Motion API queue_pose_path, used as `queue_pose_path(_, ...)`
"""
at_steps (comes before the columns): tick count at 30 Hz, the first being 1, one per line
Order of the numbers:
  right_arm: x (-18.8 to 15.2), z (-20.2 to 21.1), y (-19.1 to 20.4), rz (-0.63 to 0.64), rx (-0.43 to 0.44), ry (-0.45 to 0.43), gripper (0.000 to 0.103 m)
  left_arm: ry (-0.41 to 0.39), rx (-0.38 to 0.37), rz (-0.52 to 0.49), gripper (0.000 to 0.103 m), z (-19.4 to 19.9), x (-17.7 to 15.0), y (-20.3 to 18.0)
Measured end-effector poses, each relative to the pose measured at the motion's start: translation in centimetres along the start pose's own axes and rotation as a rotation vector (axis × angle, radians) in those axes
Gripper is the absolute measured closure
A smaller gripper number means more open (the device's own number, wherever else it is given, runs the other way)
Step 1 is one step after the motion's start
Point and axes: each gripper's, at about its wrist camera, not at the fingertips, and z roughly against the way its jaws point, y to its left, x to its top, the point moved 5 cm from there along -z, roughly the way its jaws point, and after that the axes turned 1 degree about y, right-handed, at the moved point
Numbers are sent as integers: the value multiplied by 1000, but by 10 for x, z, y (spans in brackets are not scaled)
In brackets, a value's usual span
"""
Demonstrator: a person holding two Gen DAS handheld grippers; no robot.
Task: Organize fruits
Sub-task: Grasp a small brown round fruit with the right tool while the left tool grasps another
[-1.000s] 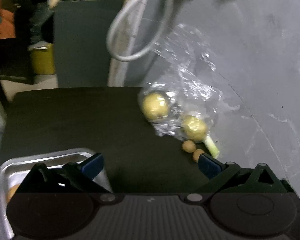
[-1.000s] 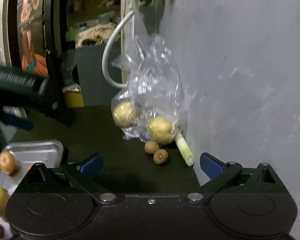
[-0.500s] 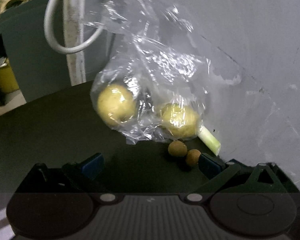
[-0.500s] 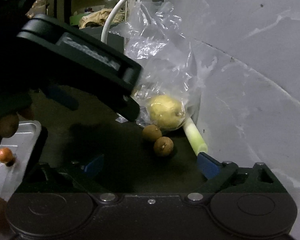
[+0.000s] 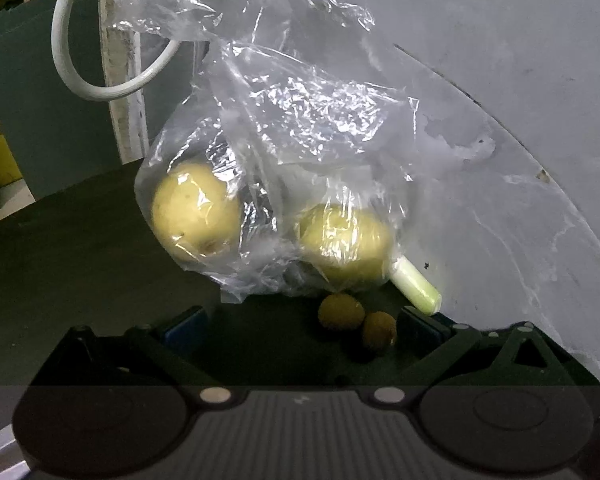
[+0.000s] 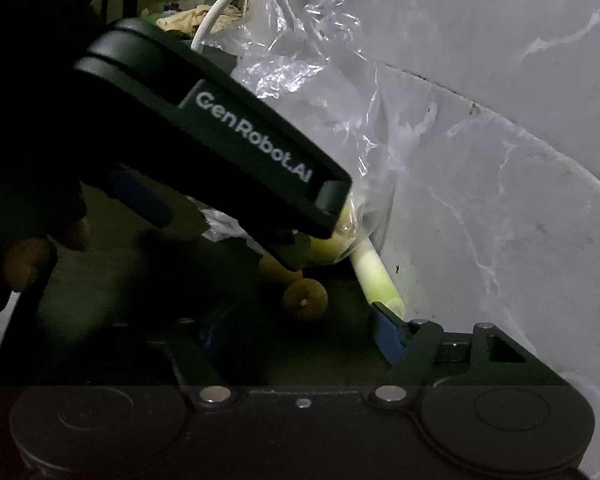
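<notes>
Since a second ago the left gripper (image 5: 302,322) has closed in on the plastic bag (image 5: 284,152) of yellow fruit, jaws wide around two small brown fruits (image 5: 341,310). The right gripper (image 6: 300,332), also wide, nears the green stalk (image 6: 374,276). A pick-up looks imminent.

left claw (image 5: 300,326) spread wide, right claw (image 6: 300,330) spread wide, both low

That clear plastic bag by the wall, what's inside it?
The plastic bag holds two yellow round fruits. Crinkled folds hide whether anything else sits between or behind them.
</notes>
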Motion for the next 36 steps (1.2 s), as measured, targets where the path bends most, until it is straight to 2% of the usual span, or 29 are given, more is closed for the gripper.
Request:
queue_pose_path(8,0,-1,-2,-30,3,1,43,8,-19,14,6,-4,-3,4)
queue_pose_path(17,-3,-3,-8,-59,10,-8,52,8,-48,11,21,-13,-6,1)
queue_pose_path(23,-5,-3,-12,-69,10,-13,66,0,-72,2,37,-12,-6,-7)
queue_pose_path(25,-6,-1,-13,-72,12,-16,68,-4,-82,3,45,-11,-5,-10)
queue_pose_path(29,-8,1,-12,-69,17,-18,74,-11,-98,1,54,-10,-4,-15)
queue_pose_path(36,-8,3,-13,-79,12,-14,76,-12,-100,-3,69,-9,-6,-26)
